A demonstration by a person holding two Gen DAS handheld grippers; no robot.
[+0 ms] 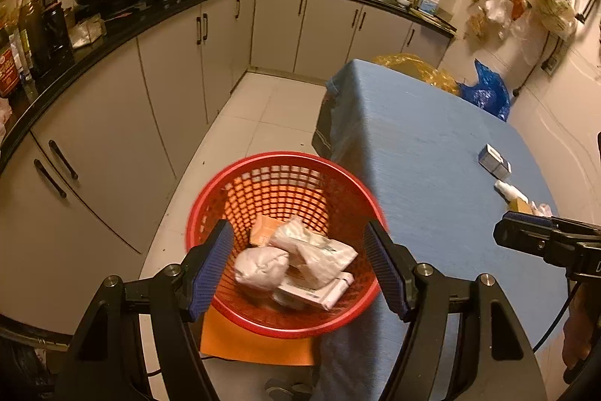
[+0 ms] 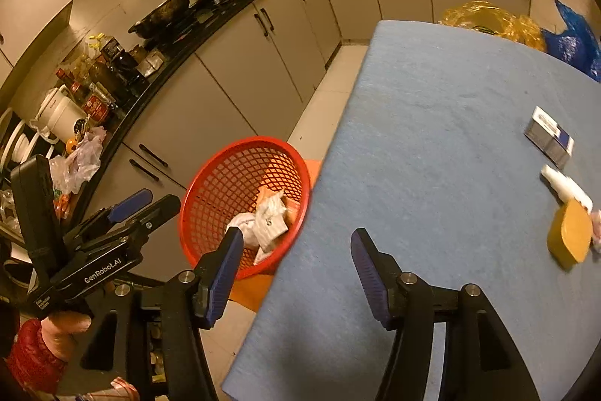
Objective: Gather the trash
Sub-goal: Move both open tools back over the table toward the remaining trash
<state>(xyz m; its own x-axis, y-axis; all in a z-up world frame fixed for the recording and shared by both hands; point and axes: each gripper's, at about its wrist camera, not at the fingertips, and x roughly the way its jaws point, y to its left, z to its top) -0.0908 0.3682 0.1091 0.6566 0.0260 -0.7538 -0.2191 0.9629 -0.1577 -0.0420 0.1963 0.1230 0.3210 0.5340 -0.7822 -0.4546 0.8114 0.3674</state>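
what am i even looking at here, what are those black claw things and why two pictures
Those are two hand-held grippers; a person carries one in each hand, each with a fisheye camera looking along its blue-padded fingers. One picture is from the left gripper, open and empty above the red plastic mesh basket on the floor, which already holds crumpled white wrappers. The other is from the right gripper, also open and empty, over the blue-clothed table. On the table lie a small blue and white box, a white tube and a tan sponge-like piece.
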